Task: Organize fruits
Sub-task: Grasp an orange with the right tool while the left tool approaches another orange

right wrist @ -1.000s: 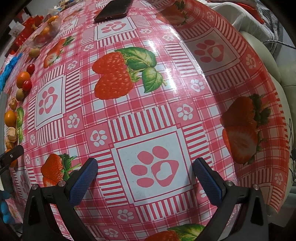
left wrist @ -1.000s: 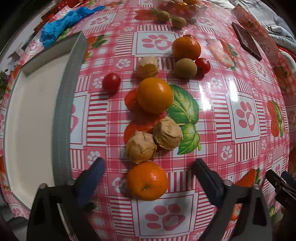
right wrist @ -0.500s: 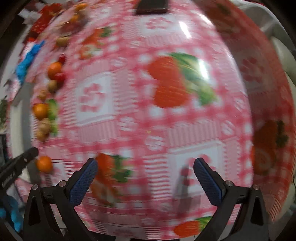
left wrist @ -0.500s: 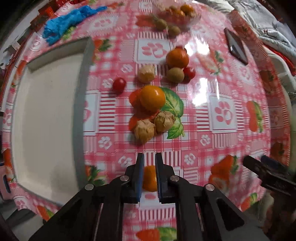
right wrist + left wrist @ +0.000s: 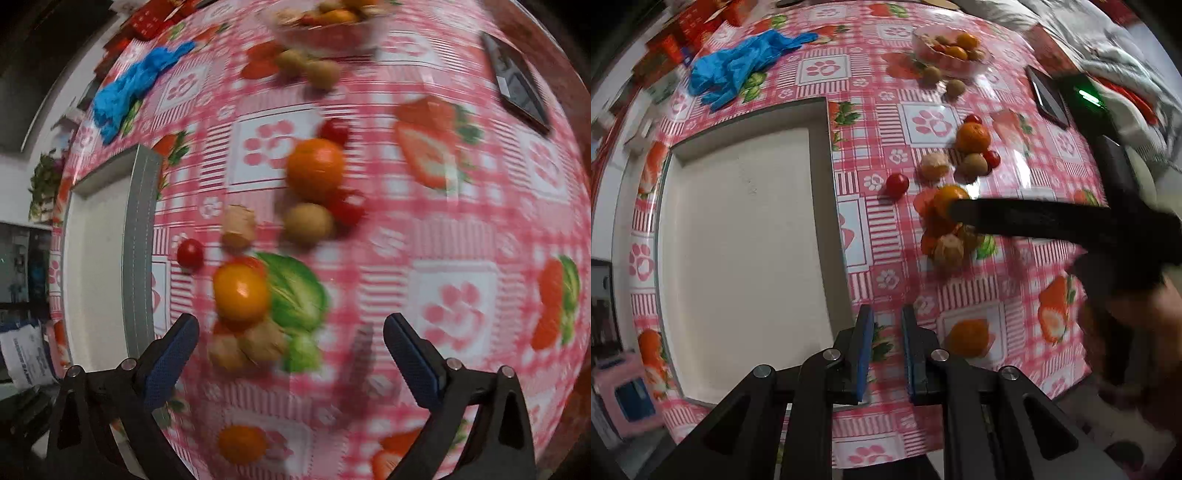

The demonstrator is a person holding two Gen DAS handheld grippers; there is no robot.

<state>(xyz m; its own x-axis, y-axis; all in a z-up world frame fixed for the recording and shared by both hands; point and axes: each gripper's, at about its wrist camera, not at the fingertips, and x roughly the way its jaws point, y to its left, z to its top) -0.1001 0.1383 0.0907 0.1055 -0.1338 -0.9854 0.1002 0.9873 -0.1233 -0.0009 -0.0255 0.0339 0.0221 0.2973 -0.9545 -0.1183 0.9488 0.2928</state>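
Observation:
Loose fruit lies on the pink checked tablecloth: oranges (image 5: 316,168) (image 5: 241,292) (image 5: 968,338), red cherry tomatoes (image 5: 190,253), a brown kiwi-like fruit (image 5: 308,223) and papery husk fruits (image 5: 238,225). A white tray (image 5: 738,258) with a grey rim lies to the left. My left gripper (image 5: 884,354) is shut and empty, above the tray's right edge, left of the near orange. My right gripper (image 5: 290,358) is open over the middle orange and two husk fruits (image 5: 245,347); one finger (image 5: 1015,218) crosses the left wrist view.
A clear bowl of fruit (image 5: 951,51) stands at the back with two brown fruits (image 5: 943,81) before it. Blue gloves (image 5: 738,70) lie at the back left. A dark phone (image 5: 1047,98) lies at the back right. The table edge is near.
My left gripper shut empty and pulled back and up, leaving the near orange on the table. My right gripper swung left from bare tablecloth to the fruit cluster, still open.

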